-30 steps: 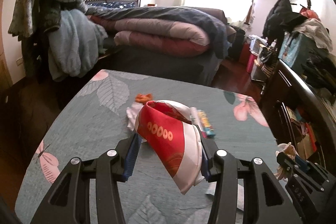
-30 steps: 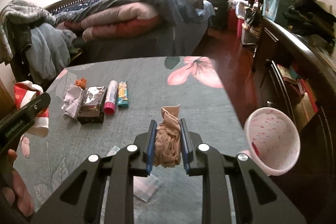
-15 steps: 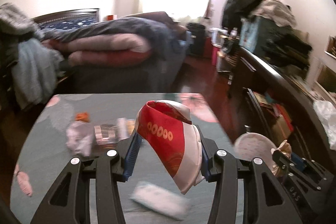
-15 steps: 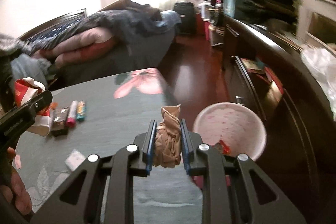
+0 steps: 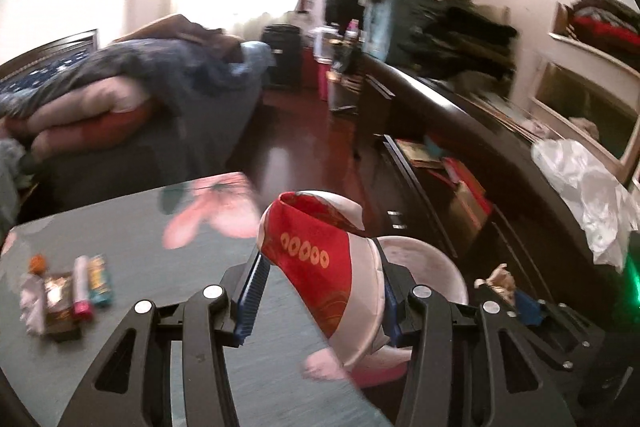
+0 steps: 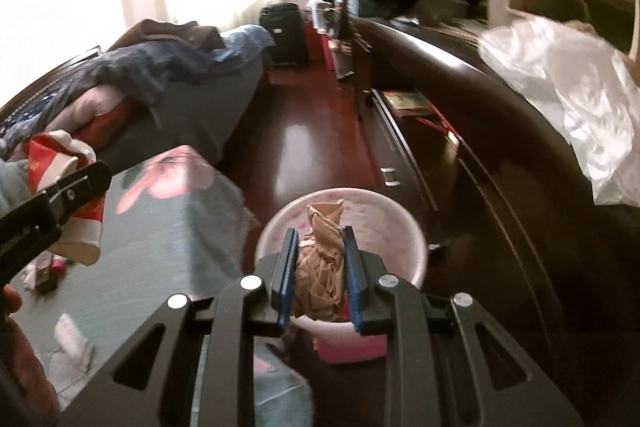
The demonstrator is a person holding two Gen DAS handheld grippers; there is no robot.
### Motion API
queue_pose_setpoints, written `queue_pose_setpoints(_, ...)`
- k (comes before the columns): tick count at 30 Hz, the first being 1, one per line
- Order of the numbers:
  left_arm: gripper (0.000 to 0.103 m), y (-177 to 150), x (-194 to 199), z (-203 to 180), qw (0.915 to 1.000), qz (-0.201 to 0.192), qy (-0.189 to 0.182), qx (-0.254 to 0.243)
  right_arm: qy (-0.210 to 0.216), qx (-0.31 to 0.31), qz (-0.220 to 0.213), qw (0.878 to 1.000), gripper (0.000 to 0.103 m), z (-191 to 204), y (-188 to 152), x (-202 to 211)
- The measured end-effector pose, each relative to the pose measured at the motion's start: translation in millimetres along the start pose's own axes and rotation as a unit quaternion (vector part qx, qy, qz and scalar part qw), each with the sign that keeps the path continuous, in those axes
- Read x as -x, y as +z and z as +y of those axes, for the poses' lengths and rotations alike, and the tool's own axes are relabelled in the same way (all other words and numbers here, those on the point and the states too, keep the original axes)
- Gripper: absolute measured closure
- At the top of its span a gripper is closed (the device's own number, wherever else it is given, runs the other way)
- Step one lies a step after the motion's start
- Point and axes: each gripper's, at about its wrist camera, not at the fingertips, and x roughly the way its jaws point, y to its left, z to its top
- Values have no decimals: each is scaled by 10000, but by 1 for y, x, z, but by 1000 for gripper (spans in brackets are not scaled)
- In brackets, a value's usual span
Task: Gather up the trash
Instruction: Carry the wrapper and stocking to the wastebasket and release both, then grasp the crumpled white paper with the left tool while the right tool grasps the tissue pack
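My left gripper point(image 5: 320, 289) is shut on a red and white wrapper point(image 5: 320, 259), held above the table's right edge, with the pink bin point(image 5: 432, 267) just behind it. My right gripper point(image 6: 318, 267) is shut on a crumpled beige stocking point(image 6: 320, 255), held directly over the pink bin point(image 6: 380, 219) on the floor beside the table. The left gripper and its wrapper point(image 6: 60, 163) show at the left of the right wrist view. Several small wrappers point(image 5: 64, 291) lie in a row on the table at the left.
The table point(image 5: 132, 227) has a grey-green floral cloth. A dark wooden sideboard point(image 6: 460, 131) with a white plastic bag point(image 6: 568, 99) runs along the right. A bed point(image 5: 120, 99) with piled bedding stands behind. A white scrap point(image 6: 72, 343) lies on the table.
Both grippers have swung right, from over the table to the pink bin beside it. Each keeps its hold on its item. The row of wrappers has slid to the left of view.
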Motion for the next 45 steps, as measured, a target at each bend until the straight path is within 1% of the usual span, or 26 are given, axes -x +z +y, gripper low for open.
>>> queue_pose_setpoints(3,54,2,-20,-20,9997,68,-123,-174,-69,-121,100,9999,80,-16,0,-19)
queue_pose_setpoints(6,54,4,-49,-36,9990,226,-234,-309,-131,-216,219,9994,80,-30,0,-42)
queue_pose_setpoints(10,54,3,-88,-46,9978,490,-235,-393,-224,-296,348,9987,80,-42,-2,-71)
queue_pose_setpoints(14,54,0,-119,-52,9961,747,-256,-399,-257,-381,428,9980,80,-51,-4,-95)
queue_pose_setpoints(19,53,0,-140,-60,9952,826,-245,-454,-266,-394,434,9979,77,-54,-6,-108)
queue_pose_setpoints(22,53,1,-149,-63,9947,876,-235,-476,-284,-392,441,9979,72,-55,-6,-116)
queue_pose_setpoints(24,50,1,-154,-62,9947,884,-216,-473,-261,-429,456,9977,67,-56,-7,-121)
queue_pose_setpoints(25,46,1,-156,-62,9948,888,-200,-464,-265,-428,467,9976,65,-57,-8,-124)
queue_pose_setpoints(26,39,2,-158,-61,9948,898,-181,-440,-266,-422,481,9976,63,-57,-8,-126)
queue_pose_setpoints(28,36,2,-160,-58,9951,898,-192,-359,-247,-447,488,9975,54,-57,-9,-131)
queue_pose_setpoints(30,33,2,-161,-56,9951,905,-218,-340,-245,-433,509,9975,51,-56,-9,-133)
queue_pose_setpoints(31,27,3,-162,-56,9952,900,-213,-326,-238,-434,506,9975,48,-55,-10,-134)
queue_pose_setpoints(32,23,4,-161,-54,9956,870,-213,-271,-235,-431,502,9975,46,-55,-10,-134)
queue_pose_setpoints(33,23,5,-160,-52,9959,845,-227,-229,-236,-430,500,9975,42,-54,-9,-134)
queue_pose_setpoints(34,22,6,-157,-51,9962,813,-258,-189,-237,-429,493,9976,41,-54,-8,-134)
queue_pose_setpoints(35,20,7,-156,-50,9963,800,-257,-184,-246,-421,492,9976,41,-53,-8,-134)
queue_pose_setpoints(39,20,10,-145,-47,9971,705,-250,-164,-282,-417,493,9975,39,-52,-7,-128)
queue_pose_setpoints(42,19,12,-129,-43,9976,633,-217,-175,-284,-402,486,9976,37,-48,-6,-118)
queue_pose_setpoints(44,17,12,-112,-35,9983,532,-179,-159,-256,-352,457,9980,31,-41,-6,-106)
queue_pose_setpoints(45,16,12,-104,-30,9987,483,-117,-148,-243,-313,438,9983,29,-38,-6,-101)
